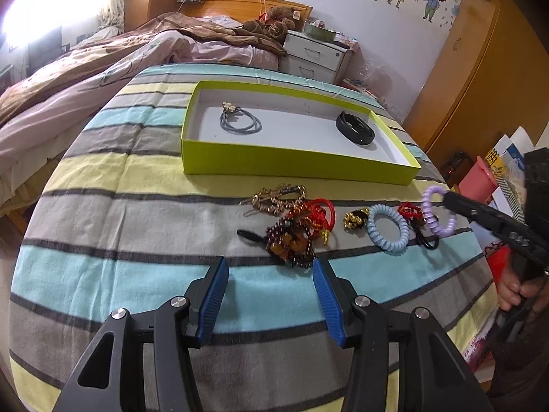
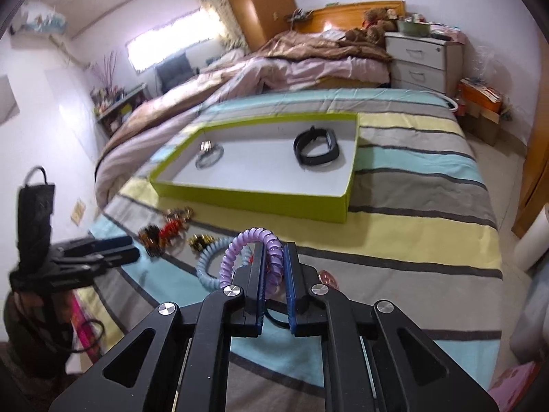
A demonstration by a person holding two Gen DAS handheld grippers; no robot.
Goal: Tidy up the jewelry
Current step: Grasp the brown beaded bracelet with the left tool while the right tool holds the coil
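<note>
Purple coil tie part-hidden, right gripper

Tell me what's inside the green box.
Inside the green box lie a grey hair tie with a small charm and a black band. Its near wall hides a strip of the floor behind it.
</note>
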